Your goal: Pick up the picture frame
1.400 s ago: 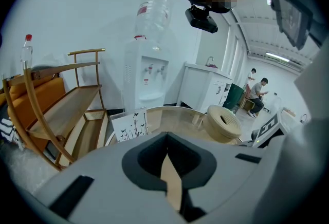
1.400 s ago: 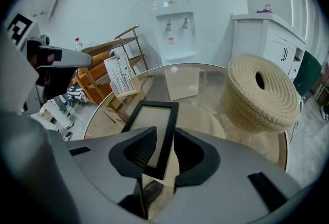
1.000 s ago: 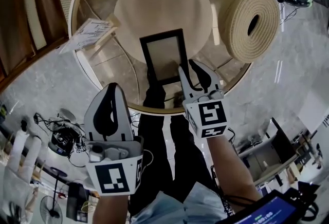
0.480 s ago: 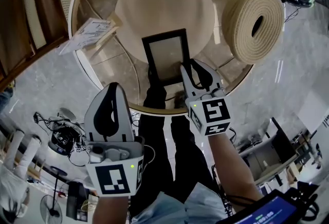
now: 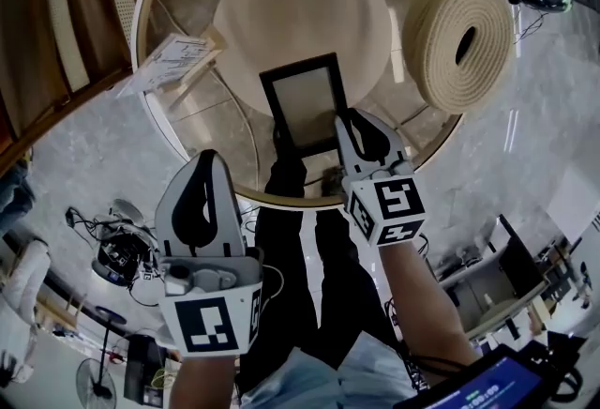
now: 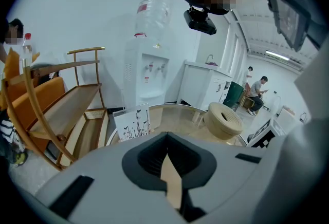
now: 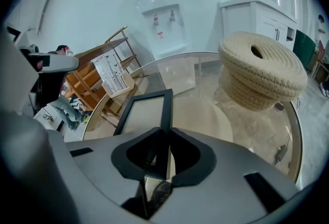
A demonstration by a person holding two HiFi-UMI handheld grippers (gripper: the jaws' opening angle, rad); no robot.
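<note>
Black rectangular picture frame (image 5: 302,102) lies flat on the round beige mat (image 5: 300,4) by the round glass worktop's (image 5: 202,107) near edge. Our right tongs (image 5: 341,119) are closing on its right rail; our left tongs (image 5: 206,157) are closed, empty. Pinched off-centre, we fear it may swing and slip.

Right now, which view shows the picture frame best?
Head view: the whole picture frame lies on the round mat, only its right edge overlapped by the right gripper. Right gripper view shows it foreshortened, jaws closing on the right rail, near end hidden. Left gripper view misses it.
</note>
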